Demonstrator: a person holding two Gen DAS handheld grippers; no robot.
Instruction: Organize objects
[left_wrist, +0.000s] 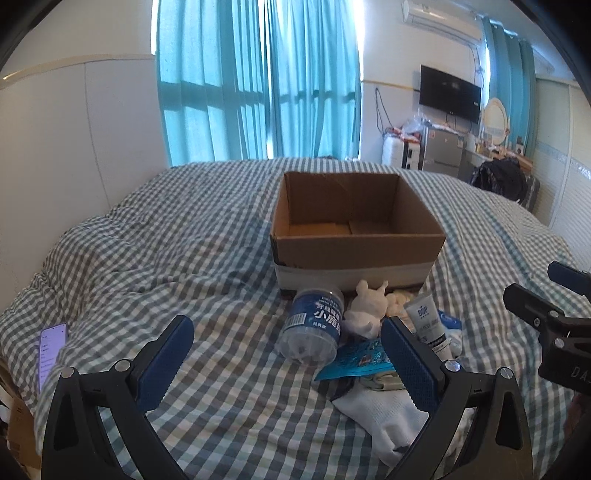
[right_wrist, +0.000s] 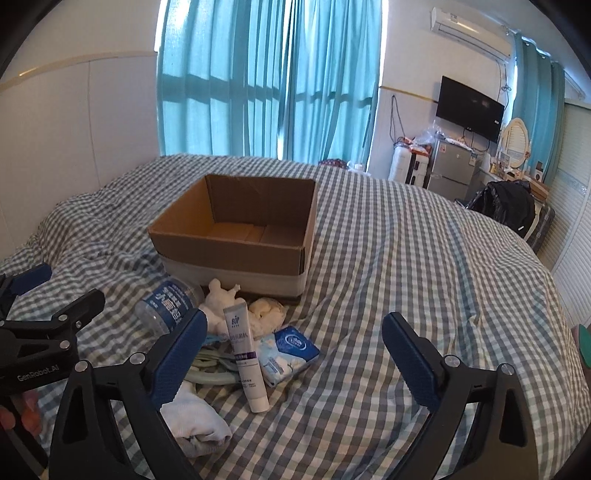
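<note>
An open, empty cardboard box (left_wrist: 356, 251) (right_wrist: 236, 254) stands on the checked bed. In front of it lies a pile: a clear jar with a blue label (left_wrist: 314, 325) (right_wrist: 168, 304), a white plush toy (left_wrist: 365, 310) (right_wrist: 221, 295), a white tube (left_wrist: 430, 325) (right_wrist: 245, 358), a tissue pack (right_wrist: 291, 349), a blue packet (left_wrist: 354, 360), a white sock (left_wrist: 384, 417) (right_wrist: 195, 421). My left gripper (left_wrist: 288, 354) is open, held above the bed just short of the jar. My right gripper (right_wrist: 293, 354) is open above the tube and tissue pack.
A phone (left_wrist: 51, 350) lies at the bed's left edge. Blue curtains (left_wrist: 258, 81) hang behind the bed. A fridge (right_wrist: 452, 173), a TV (right_wrist: 469, 107) and a black bag (right_wrist: 506, 210) stand to the right.
</note>
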